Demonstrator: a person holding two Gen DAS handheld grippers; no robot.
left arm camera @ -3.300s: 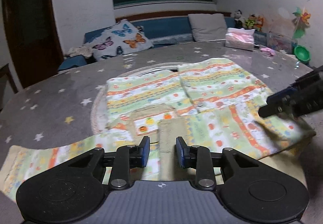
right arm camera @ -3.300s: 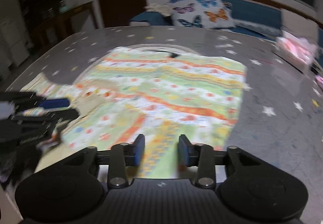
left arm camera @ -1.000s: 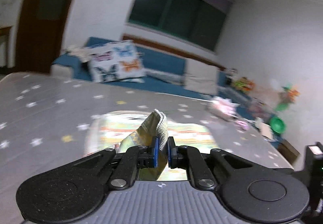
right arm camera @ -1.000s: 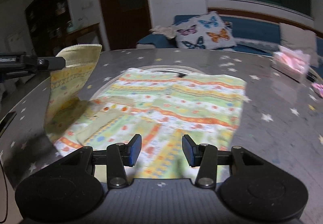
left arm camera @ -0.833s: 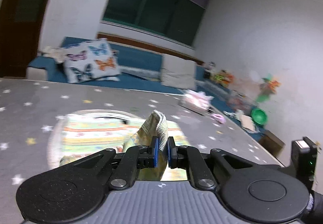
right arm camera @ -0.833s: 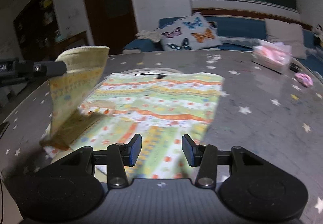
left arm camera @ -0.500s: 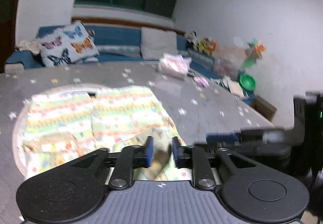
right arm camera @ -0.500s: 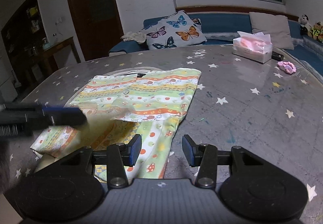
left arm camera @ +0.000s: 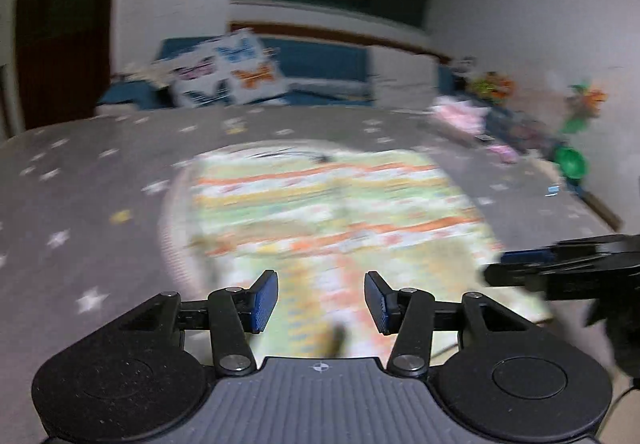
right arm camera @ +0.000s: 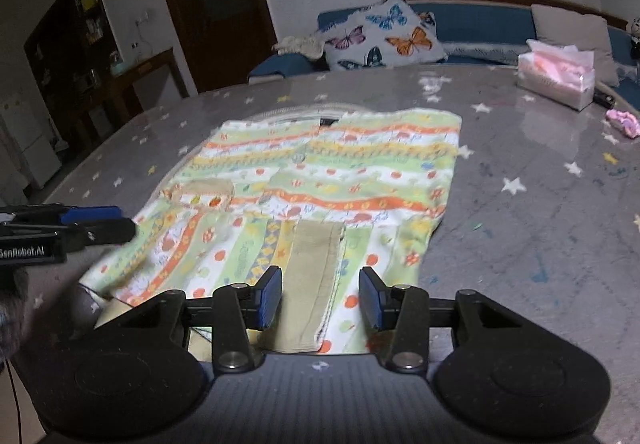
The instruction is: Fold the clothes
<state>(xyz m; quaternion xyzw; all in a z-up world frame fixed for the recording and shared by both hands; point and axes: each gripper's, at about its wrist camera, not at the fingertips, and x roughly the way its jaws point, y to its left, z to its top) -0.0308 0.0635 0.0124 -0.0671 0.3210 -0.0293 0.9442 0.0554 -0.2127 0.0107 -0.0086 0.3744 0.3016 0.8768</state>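
Presently: garment (right arm camera: 332,180) lies flat mid-frame on starred table (right arm camera: 540,172), sleeves laid across lower half | left gripper (left arm camera: 319,299) spread, empty | right gripper (right arm camera: 319,295) spread over beige cuff (right arm camera: 316,264) | likely soft, light, limp; pinch hem or corners.

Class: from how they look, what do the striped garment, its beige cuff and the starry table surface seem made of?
Striped garment: soft printed cotton-like cloth, matte, lying limp with creases.
Beige cuff: probably ribbed knit; fine lengthwise lines.
Table surface: glossy hard top or plastic cover, unclear which; it mirrors the tissue box.
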